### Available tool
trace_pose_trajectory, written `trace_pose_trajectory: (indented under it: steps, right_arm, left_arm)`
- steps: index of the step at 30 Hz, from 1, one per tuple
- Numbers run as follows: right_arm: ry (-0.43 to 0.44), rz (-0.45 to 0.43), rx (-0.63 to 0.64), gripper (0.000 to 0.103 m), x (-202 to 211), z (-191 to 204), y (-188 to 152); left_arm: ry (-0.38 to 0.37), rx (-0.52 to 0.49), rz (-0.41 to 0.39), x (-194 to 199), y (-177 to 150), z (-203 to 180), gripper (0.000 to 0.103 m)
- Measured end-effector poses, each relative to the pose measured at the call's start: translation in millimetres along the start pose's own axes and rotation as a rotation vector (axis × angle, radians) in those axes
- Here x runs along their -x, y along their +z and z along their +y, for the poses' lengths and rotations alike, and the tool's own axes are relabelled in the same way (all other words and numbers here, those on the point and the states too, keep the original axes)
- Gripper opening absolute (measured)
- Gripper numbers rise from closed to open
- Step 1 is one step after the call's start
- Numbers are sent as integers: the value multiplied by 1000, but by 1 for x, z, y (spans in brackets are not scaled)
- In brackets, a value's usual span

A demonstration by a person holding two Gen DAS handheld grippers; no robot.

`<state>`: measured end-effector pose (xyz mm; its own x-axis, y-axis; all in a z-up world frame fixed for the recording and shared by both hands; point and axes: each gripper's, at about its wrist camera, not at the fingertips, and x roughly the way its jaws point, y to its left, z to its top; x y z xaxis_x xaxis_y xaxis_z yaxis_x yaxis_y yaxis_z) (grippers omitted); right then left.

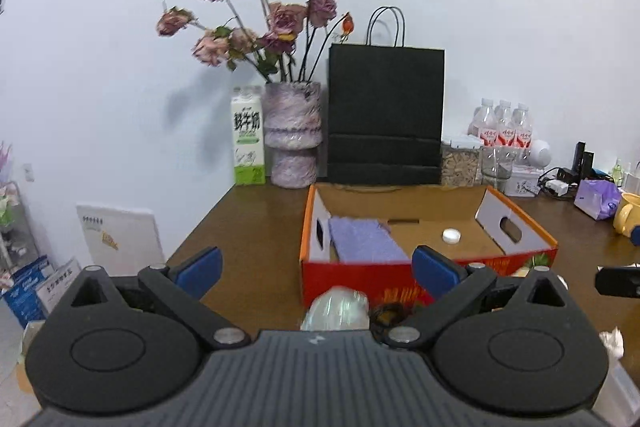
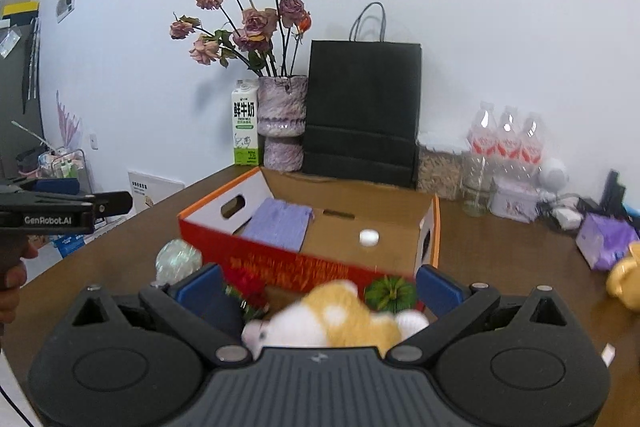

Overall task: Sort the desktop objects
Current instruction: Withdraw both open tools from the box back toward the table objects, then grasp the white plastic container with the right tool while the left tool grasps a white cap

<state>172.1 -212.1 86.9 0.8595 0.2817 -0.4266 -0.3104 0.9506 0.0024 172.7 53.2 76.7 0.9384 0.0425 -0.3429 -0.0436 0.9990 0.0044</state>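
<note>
Red cardboard box [image 2: 304, 263] on the desk holds a purple cloth [image 2: 278, 223] and white cap [image 2: 368, 237].

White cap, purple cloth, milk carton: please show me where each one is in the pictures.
White cap [image 1: 451, 236], left wrist view, top face.
Purple cloth [image 1: 362, 241], left wrist view, middle of its surface.
Milk carton [image 2: 245, 125], right wrist view, printed front face.

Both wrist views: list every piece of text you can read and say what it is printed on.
"GenRobot.AI": side of the left gripper.
"鲜牛奶" and "FRESH MILK": milk carton.
Too blurred or small: bottle labels, red box front, white board, blue packages.
</note>
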Motion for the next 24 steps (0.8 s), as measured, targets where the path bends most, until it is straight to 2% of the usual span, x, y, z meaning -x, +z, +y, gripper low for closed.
trace_pose_trajectory:
  steps: [7,17,24]
  right_arm:
    - [-38,51,-26,103,24,11,-49]
    - [-66,175,-41,102,13,26,-93]
    - [-88,222,-52,91,0,28,-101]
  left_arm:
    - [13,43,64,22,-36,9,103]
    - [20,72,182,28,-78,12,103]
    - [57,77,206,22,-90,19,103]
